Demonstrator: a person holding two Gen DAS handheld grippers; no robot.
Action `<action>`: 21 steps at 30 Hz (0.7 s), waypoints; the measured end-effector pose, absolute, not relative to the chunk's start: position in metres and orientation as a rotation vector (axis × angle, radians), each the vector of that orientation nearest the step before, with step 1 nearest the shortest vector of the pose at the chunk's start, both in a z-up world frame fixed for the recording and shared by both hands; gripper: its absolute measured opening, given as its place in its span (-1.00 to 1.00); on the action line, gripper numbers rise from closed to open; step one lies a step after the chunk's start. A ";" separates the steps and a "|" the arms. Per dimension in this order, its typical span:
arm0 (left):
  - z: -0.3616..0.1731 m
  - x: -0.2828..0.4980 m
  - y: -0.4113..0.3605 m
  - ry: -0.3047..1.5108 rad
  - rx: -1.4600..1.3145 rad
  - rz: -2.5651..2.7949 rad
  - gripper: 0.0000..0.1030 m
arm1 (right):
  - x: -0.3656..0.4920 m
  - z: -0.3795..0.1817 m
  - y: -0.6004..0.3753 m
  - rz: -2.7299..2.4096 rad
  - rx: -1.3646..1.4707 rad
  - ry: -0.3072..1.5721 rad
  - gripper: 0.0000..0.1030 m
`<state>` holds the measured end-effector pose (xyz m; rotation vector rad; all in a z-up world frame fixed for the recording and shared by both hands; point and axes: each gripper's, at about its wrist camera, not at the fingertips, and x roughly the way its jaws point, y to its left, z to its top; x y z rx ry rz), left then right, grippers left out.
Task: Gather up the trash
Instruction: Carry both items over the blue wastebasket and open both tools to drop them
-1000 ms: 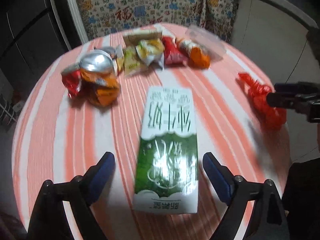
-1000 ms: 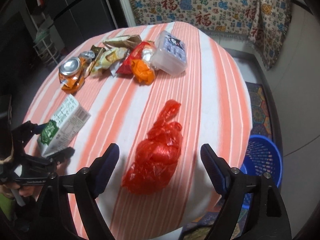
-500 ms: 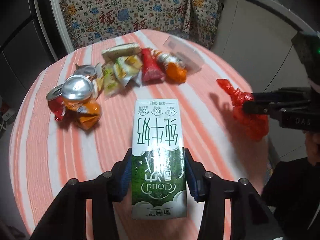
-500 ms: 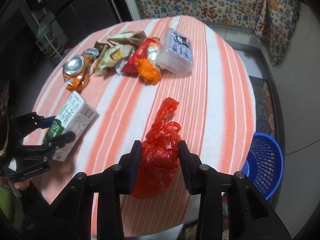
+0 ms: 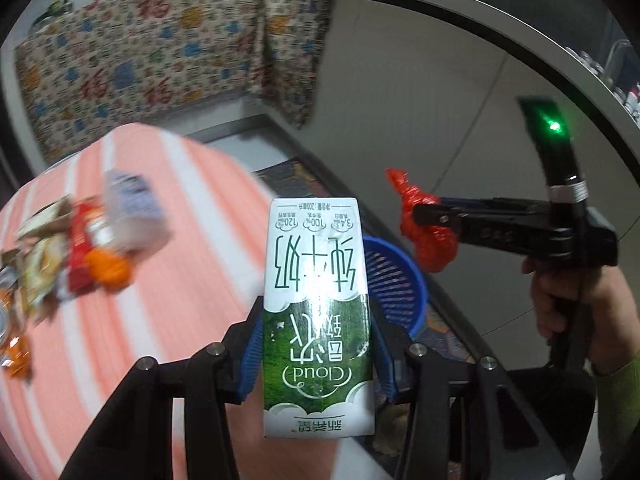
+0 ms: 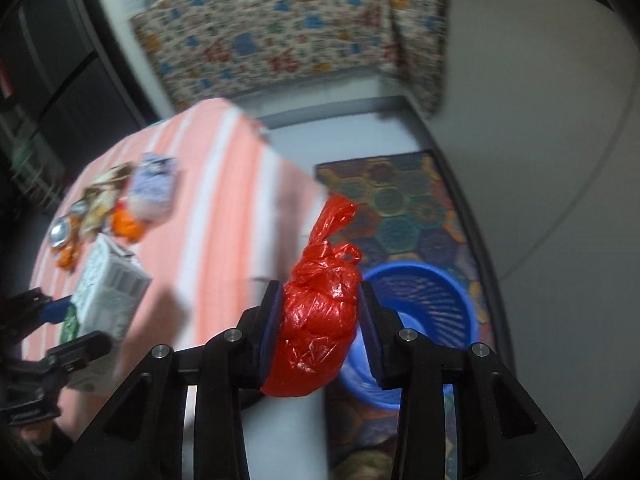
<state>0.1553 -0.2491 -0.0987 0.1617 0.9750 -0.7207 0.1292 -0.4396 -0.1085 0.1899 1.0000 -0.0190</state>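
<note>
Since a second ago: we have lifted both pieces off the striped worktop [image 5: 168, 280].
Left tool [image 5: 316, 354]: clamped on the milk carton [image 5: 318, 300], frame centre.
Right tool [image 6: 318, 332]: clamped on the knotted red plastic bag [image 6: 320, 320], above the blue basket [image 6: 432, 292].
Meaning: we judge both ready to drop; wrappers [image 5: 80, 248] remain at left.

The wrappers [image 5: 80, 256] on the tabletop [image 5: 168, 320] are motion-blurred, their print unreadable. The carton [image 5: 318, 312] hides the near side of the basket [image 5: 400, 280]; the bag [image 6: 316, 320] covers the basket's left rim. The can [image 5: 4, 312] is cut by the left edge.
</note>
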 end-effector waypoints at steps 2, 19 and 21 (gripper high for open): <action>-0.105 0.159 -0.276 0.978 0.166 -0.754 -0.08 | 0.131 -0.120 -0.465 -0.058 0.197 1.010 -0.26; -0.208 0.209 -0.393 1.115 0.130 -0.773 -0.05 | 0.137 -0.186 -0.560 -0.133 0.310 1.057 -0.26; -0.215 0.212 -0.399 1.116 0.108 -0.781 0.04 | 0.135 -0.188 -0.562 -0.131 0.322 1.062 -0.24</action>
